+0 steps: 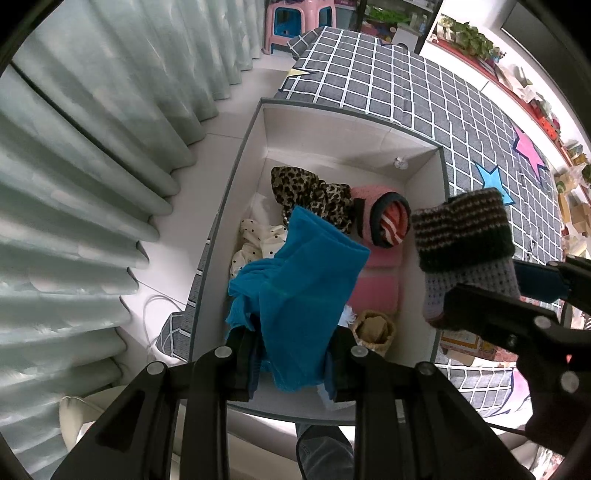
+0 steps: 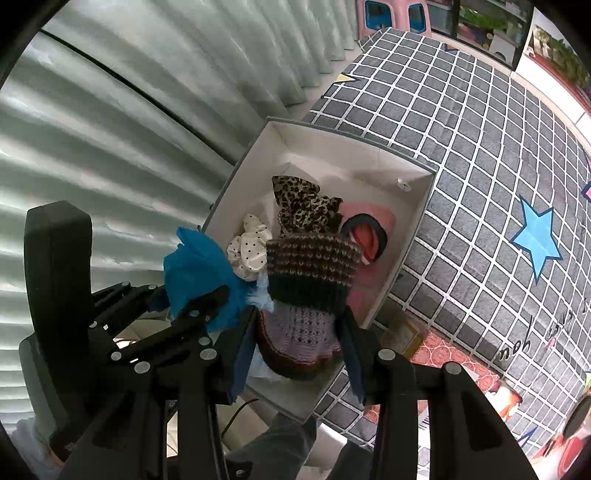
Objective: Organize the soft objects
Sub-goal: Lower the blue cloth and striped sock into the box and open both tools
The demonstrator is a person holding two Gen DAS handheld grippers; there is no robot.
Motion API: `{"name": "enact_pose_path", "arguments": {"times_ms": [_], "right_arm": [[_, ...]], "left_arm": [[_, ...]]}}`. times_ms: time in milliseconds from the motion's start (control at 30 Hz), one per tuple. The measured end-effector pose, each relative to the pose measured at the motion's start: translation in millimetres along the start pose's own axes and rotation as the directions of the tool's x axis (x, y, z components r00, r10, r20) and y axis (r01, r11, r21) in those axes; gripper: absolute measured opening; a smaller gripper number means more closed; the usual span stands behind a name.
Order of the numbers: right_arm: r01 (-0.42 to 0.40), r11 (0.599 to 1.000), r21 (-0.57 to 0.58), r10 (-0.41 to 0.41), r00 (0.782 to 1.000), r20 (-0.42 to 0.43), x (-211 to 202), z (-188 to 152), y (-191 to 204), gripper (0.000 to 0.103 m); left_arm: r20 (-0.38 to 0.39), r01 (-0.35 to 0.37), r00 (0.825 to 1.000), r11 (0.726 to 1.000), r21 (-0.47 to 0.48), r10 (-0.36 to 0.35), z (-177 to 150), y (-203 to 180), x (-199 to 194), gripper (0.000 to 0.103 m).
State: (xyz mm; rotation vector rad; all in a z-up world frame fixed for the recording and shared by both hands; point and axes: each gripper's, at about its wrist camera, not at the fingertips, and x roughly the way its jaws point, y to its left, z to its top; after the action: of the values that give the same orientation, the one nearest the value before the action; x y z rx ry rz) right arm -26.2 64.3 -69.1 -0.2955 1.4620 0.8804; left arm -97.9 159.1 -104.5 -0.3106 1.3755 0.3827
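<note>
My left gripper (image 1: 291, 354) is shut on a blue cloth (image 1: 299, 295) and holds it above the white storage box (image 1: 236, 184). My right gripper (image 2: 299, 347) is shut on a knitted item (image 2: 310, 288) with a striped brown cuff and a lilac body, over the box's near right part; it also shows in the left wrist view (image 1: 465, 251). In the box lie a leopard-print cloth (image 1: 310, 192), a polka-dot cloth (image 1: 258, 240), a pink knit with a striped roll (image 1: 384, 221) and a small tan woven item (image 1: 373, 328).
The box stands on the floor between pale green curtains (image 1: 92, 166) and a grey checked mat (image 1: 424, 85) with star patches. A pink stool (image 1: 295, 22) stands far back. Shelves with plants (image 1: 517, 74) line the right. A white cable (image 1: 155, 306) lies by the curtain.
</note>
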Motion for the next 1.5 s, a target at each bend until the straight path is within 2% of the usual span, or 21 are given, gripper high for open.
{"name": "enact_pose_path", "arguments": {"times_ms": [600, 1500], "right_arm": [[0.003, 1.000, 0.020, -0.003, 1.000, -0.009, 5.7, 4.7, -4.8, 0.045], [0.084, 0.996, -0.035, -0.085, 0.996, -0.041, 26.2, 19.1, -0.1, 0.045]], "left_arm": [[-0.020, -0.004, 1.000, 1.000, 0.002, 0.004, 2.8, -1.7, 6.4, 0.029], [-0.056, -0.018, 0.998, 1.000, -0.019, 0.017, 5.9, 4.9, 26.0, 0.029]]}}
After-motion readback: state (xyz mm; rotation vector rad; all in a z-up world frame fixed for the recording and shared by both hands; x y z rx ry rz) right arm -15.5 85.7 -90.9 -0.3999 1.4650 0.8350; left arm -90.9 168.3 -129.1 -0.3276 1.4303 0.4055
